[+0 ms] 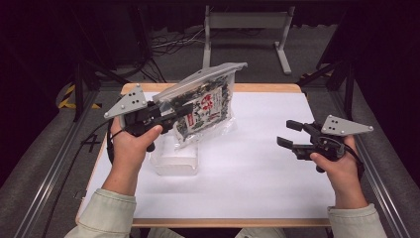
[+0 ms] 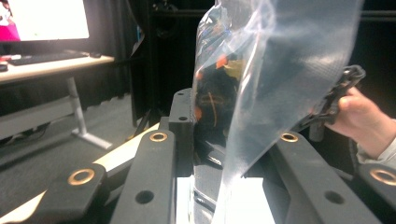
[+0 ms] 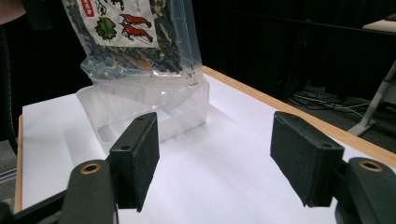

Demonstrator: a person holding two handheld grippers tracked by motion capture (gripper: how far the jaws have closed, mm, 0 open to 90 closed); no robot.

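A white sheet (image 1: 257, 163) covers the wooden table (image 1: 267, 88). Beyond it stands a grey metal frame (image 1: 246, 22) (cables (image 1: 171, 43) trail beside it on the floor).

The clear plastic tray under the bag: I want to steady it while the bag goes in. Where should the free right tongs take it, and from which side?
Probably the near right rim of the clear plastic tray, approached level from the right over the white table sheet. The wall there stands bare, thin enough for the open right tongs. The bag, clamped in the left tongs, hangs over the rest.
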